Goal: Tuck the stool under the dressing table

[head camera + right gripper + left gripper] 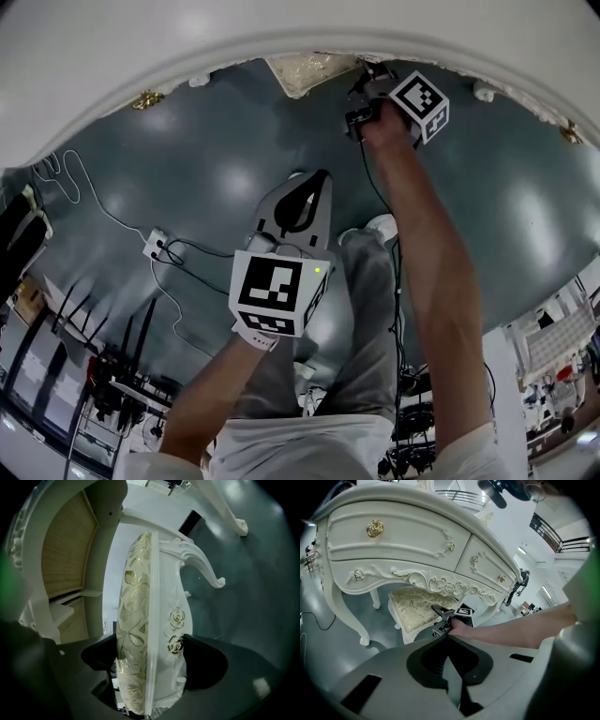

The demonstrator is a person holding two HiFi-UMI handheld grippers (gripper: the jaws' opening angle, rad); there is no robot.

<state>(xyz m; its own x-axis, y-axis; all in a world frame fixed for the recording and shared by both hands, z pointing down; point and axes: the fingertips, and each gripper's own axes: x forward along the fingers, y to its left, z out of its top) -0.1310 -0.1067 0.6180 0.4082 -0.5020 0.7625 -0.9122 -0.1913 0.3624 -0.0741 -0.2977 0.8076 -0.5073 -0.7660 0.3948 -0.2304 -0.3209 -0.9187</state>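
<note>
Jaws, left gripper point(448, 637): closed together tip to tip, with nothing between them
Floor at left: blue-grey and glossy point(216, 169); a white power strip point(156, 246) lies on it with a thin white cable looping away toward the far left
Left gripper, place: in the head view it hangs in the air point(314, 183) over the floor, above the person's knees and well apart from the furniture; its own view looks at the front of the dressing table from low down
Legs: grey trousers point(361, 309) run down the middle of the head view, between the two forearms
Stool: white carved frame and a cream cushion with a gold leaf pattern point(415, 609); it stands on the floor between the table's curved legs, its seat just below the carved apron; from the head view only one corner of the cushion point(305, 70) shows past the table's edge
Jaws, right gripper point(150, 656): clamped on the edge of the stool point(136, 620), one jaw on the cushion side, the other on the white frame by two small gold-tipped roses
Right gripper, place: held at full reach point(364, 105), right at the table's edge, the bare forearm point(422, 244) stretched out behind it
Dressing table: white, with curved drawers and gold rose knobs point(408, 531); its top fills the upper rim of the head view point(281, 28), and its pale wooden underside shows in the right gripper view point(65, 550)
</note>
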